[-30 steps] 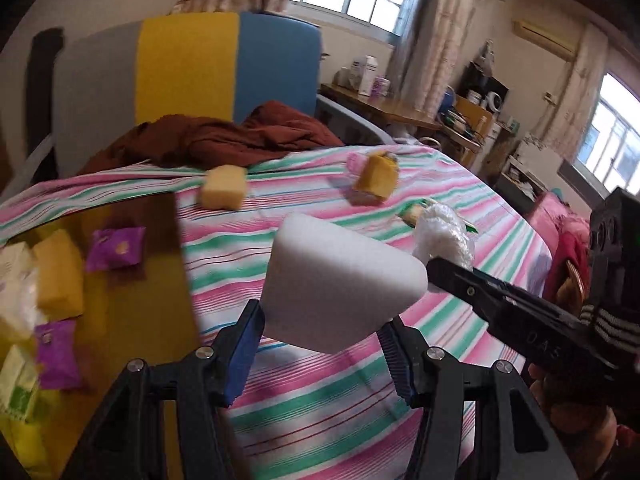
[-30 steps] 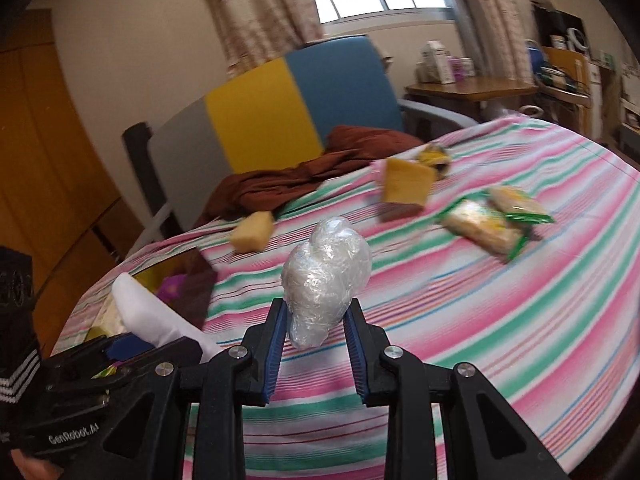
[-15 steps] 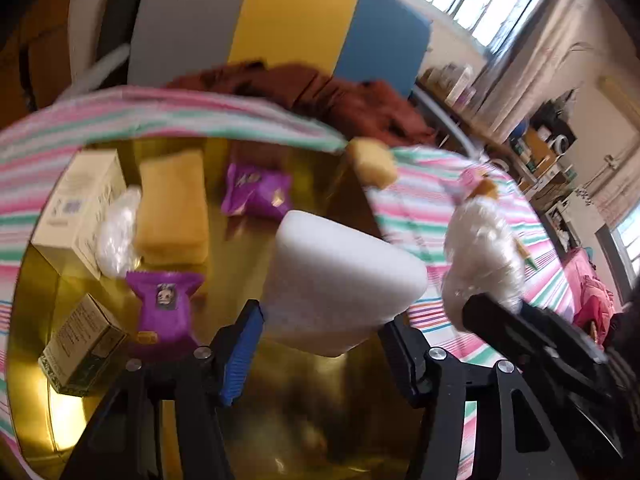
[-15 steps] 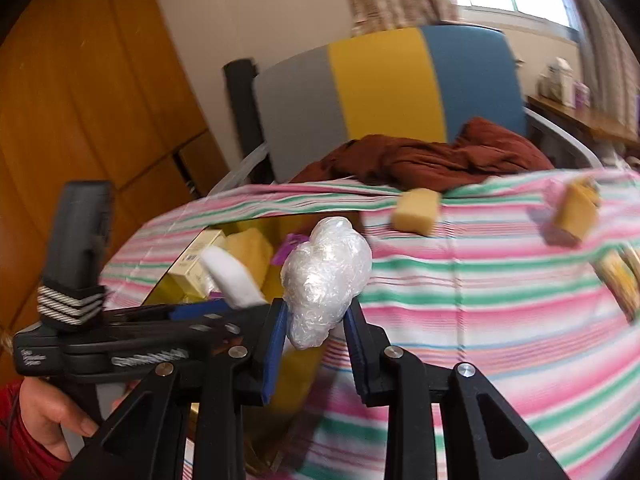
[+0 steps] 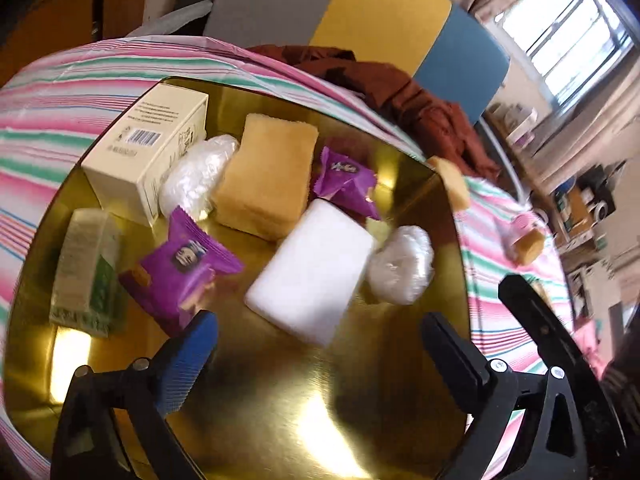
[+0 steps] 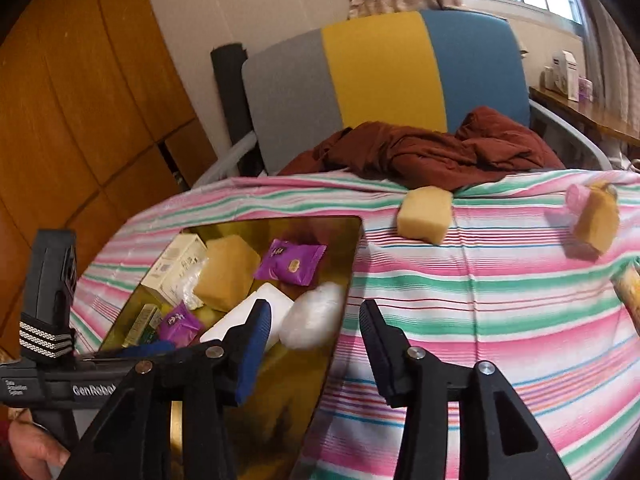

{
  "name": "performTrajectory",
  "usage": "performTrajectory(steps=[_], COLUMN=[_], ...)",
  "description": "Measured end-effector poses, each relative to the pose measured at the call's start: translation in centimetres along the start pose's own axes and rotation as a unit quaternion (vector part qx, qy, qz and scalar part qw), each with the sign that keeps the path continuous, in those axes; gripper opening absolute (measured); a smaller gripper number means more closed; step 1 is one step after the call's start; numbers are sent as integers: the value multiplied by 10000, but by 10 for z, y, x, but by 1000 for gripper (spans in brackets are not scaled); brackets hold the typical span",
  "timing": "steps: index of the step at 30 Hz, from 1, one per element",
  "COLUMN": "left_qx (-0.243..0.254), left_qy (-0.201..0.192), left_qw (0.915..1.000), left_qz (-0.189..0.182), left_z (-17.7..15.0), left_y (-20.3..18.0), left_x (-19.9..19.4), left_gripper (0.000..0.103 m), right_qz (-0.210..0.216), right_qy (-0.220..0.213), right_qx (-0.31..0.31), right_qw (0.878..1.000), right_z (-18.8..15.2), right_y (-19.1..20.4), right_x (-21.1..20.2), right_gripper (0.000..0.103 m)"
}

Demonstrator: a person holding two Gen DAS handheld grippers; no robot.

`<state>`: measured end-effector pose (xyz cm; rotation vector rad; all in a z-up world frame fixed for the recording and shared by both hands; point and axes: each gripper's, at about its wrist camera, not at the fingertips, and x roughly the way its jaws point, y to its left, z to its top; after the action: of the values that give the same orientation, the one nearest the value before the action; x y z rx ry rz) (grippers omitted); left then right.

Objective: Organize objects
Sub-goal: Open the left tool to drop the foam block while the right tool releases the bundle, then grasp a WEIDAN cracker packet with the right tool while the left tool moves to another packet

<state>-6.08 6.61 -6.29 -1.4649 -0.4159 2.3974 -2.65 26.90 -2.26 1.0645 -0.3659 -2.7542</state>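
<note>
A gold tray sits on the striped tablecloth. My left gripper hangs over it, jaws opening wide with nothing pressed between them. Just ahead of its fingers a white foam block lies loose and blurred in the tray. Beside the block is a clear plastic-wrapped ball. My right gripper is at the tray's right rim with its jaws opening. The same ball is blurred just beyond its fingertips, free of the pads, next to the white block.
The tray also holds a cream box, a yellow sponge, two purple packets, a green box and another wrapped ball. On the cloth lie a yellow sponge, a yellow pack and a brown garment.
Both grippers swung left over the gold tray. The left let go of the white block and the right let go of the wrapped ball; both now lie in the tray.
</note>
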Motion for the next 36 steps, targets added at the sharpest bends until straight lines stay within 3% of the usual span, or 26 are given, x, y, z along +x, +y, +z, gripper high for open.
performTrajectory(steps=[7,18,25,30,36], left_qx=[278,858,1502,1982,2212], left_qy=[-522,-937,-750,-490,-319], left_qw=[9982,9918,9849,9775,9729], left_qz=[85,-103,-425,-534,-593], left_z=[-20,-47,-60,-75,-90], left_y=[-21,-67,-116,-151,-168], left_x=[-16,-33,-29,-16,-7], left_gripper=[103,103,103,103,103], right_qz=[-69,-666,-1115,-1619,-1994], right_qy=[14,192,150,290,392], right_qx=[499,1176,1407,1240,1017], right_qw=[9987,9906,9836,9786,9738], right_z=[-22,-62,-70,-45,-11], right_y=[-26,-81,-137,-192,-245], right_x=[-21,-40,-55,-53,-46], right_gripper=[46,46,46,46,46])
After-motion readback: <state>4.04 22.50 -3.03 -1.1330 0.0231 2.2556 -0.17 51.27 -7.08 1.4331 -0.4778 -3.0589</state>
